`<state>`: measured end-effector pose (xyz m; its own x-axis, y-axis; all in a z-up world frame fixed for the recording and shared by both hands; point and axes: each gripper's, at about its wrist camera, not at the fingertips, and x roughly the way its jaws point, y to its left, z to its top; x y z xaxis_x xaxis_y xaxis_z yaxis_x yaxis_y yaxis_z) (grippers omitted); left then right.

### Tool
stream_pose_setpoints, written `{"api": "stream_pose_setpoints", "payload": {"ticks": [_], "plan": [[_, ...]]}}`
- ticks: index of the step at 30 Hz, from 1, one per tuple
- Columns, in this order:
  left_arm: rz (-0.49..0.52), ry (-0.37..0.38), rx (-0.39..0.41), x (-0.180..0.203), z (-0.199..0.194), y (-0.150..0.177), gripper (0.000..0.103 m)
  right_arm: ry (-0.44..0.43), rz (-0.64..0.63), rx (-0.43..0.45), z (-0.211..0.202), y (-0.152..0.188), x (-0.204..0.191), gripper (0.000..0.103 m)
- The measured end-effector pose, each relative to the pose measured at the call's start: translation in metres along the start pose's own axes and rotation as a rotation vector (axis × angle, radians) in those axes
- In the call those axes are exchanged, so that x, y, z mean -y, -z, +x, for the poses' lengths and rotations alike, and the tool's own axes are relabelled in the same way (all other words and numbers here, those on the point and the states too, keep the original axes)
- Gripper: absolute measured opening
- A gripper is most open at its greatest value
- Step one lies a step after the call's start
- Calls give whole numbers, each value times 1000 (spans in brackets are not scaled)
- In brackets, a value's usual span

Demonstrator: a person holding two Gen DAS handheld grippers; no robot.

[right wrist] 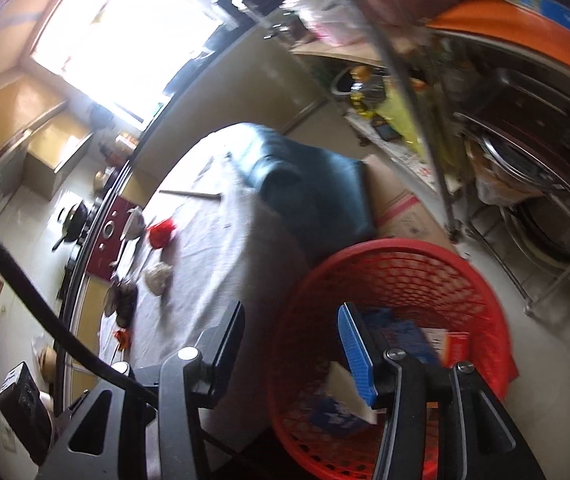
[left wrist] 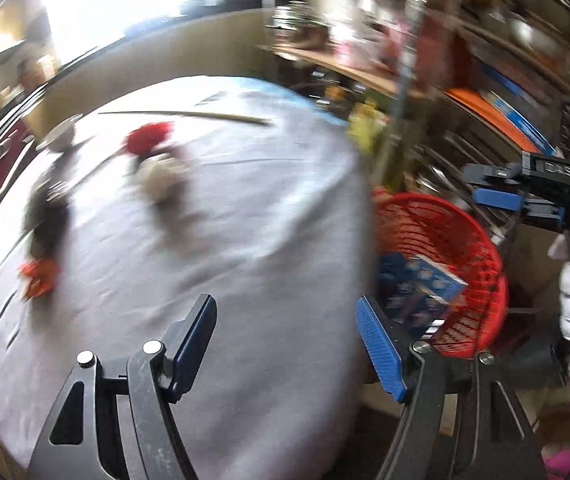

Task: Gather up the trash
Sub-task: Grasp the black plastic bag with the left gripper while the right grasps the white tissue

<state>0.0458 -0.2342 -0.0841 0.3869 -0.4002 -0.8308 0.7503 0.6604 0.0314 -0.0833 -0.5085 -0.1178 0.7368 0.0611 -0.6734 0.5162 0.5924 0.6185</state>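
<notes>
A red mesh basket (left wrist: pixel 477 240) (right wrist: pixel 405 272) stands on the floor to the right of the white-clothed table (left wrist: pixel 245 240) (right wrist: pixel 221 256). It holds blue packaging (left wrist: pixel 425 288) (right wrist: pixel 405 336) and a white piece (right wrist: pixel 343 384). On the table lie a red crumpled piece (left wrist: pixel 151 136) (right wrist: pixel 161 232), a beige wad (left wrist: pixel 165 178) (right wrist: pixel 157 276), a dark object (left wrist: pixel 47 220) (right wrist: pixel 123 300) and an orange scrap (left wrist: pixel 39 276) (right wrist: pixel 122 338). My left gripper (left wrist: pixel 289 344) is open and empty over the table's right edge. My right gripper (right wrist: pixel 291 356) is open and empty above the basket's rim; it also shows in the left wrist view (left wrist: pixel 501 188).
A thin stick (left wrist: pixel 189 116) (right wrist: pixel 189 194) lies at the table's far side. A dark blue cloth (right wrist: pixel 317 184) hangs off the far corner. Metal shelving with clutter (left wrist: pixel 445 80) (right wrist: pixel 485 120) stands right of the basket. A stove and counter (right wrist: pixel 85 216) run along the left.
</notes>
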Motion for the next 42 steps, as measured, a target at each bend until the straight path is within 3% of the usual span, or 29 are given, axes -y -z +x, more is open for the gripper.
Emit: {"api": "stream_pose_setpoints", "payload": {"ticks": [10,16,28,36,42], "plan": [[-343,-230,37,-155,-26,39,73,-50,-182,-106,50,6,-98,52],[-435,-312,26,-213,-23,47,73,-84,-300,-171,92,13,-160,53],[-440,-249,36,-276,14,-5,73,-113,-364,-268,185,4,-229,53],[-371,-165,-37,-295,61,-43,73,-111,-278,-304,237,-11,-245,53],[-317,-160,-94,-305,95,-64,73,-80,-264,-316,261,-13,-252,53]]}}
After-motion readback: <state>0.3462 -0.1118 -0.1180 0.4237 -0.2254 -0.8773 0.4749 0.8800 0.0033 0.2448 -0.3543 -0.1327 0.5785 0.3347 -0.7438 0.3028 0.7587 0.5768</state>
